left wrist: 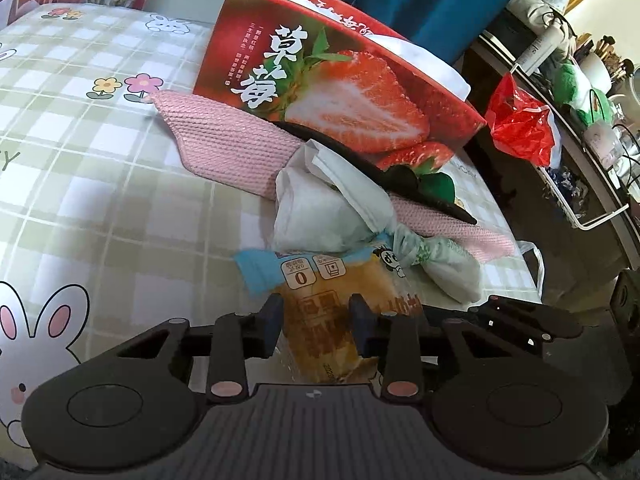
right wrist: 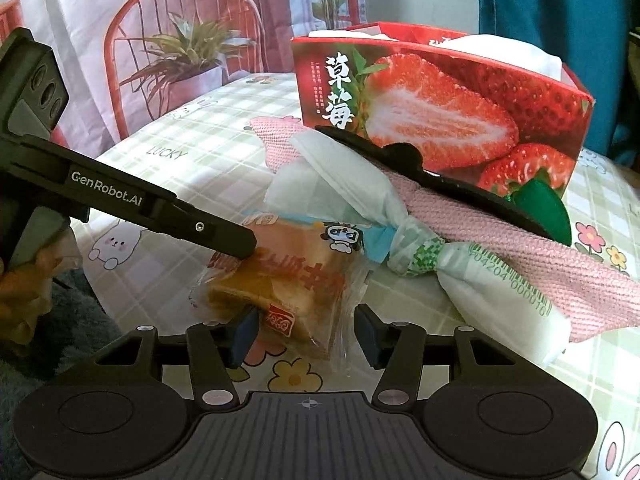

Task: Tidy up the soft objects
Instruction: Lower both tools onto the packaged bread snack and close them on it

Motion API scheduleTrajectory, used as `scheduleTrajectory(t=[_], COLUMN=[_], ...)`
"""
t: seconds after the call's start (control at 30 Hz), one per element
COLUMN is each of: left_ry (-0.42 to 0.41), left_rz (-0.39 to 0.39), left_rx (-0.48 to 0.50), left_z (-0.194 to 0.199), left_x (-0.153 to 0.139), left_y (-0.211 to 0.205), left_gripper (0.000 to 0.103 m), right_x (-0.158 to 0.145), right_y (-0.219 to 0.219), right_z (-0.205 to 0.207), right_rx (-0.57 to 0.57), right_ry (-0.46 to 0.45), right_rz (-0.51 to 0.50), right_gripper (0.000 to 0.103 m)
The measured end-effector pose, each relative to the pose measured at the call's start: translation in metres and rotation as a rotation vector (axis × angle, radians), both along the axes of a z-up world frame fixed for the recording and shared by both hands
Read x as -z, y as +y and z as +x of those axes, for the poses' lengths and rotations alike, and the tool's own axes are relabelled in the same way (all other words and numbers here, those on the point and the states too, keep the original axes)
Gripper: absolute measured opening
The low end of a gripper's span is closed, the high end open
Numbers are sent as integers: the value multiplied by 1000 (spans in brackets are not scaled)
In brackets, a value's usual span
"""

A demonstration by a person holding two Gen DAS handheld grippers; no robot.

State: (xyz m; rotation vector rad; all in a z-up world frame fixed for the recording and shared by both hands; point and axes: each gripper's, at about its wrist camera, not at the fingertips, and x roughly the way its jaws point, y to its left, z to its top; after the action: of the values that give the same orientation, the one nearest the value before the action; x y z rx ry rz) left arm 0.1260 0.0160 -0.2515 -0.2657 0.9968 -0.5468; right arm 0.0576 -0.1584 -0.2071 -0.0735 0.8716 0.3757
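My left tool [left wrist: 316, 322] is pinching a clear-wrapped, golden-brown bread slice packet with a blue end seal [left wrist: 320, 304]; its dark blue pads [left wrist: 273, 322] are pressing on both sides of the wrapper. In the right wrist view, this same tool [right wrist: 244, 245] is reaching in from the left, its black tip lying on the packet [right wrist: 280, 280]. My right tool [right wrist: 306, 330] is standing spread, with one pad [right wrist: 243, 332] touching the packet's near corner and the other pad apart from it, beside the crinkled clear seal.

The packet is lying on a green-and-white checked bedsheet printed with rabbits and flowers [left wrist: 100, 184]. Just beyond it, touching its blue seal, a white soft pouch knotted in the middle with green print [right wrist: 360, 224] is lying across a pink ribbed knitted cloth [right wrist: 520, 248]. A flat black curved piece [right wrist: 420, 172] is resting on the cloth, against the front of a red cardboard box printed with halved strawberries [right wrist: 440, 104]. White paper is showing at the open top of the box. To the right of the bed, a red plastic bag [left wrist: 520, 128] is hanging near a cluttered dark shelf [left wrist: 592, 168].
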Motion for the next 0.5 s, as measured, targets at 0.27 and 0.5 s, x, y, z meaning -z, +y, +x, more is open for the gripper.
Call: scheduleTrajectory(t=[0.27, 0.5], left_ry=[-1, -4], left_rz=[-5, -5], left_rx=[1, 1], left_z=[-1, -1], left_x=[0, 1], left_y=[0, 0], left_gripper=[38, 39], right_x=[-4, -3], right_y=[1, 1], right_z=[-3, -1], right_rx=[-21, -36], right_ry=[-47, -35], right_rz=[-36, -22], right_gripper=[53, 53])
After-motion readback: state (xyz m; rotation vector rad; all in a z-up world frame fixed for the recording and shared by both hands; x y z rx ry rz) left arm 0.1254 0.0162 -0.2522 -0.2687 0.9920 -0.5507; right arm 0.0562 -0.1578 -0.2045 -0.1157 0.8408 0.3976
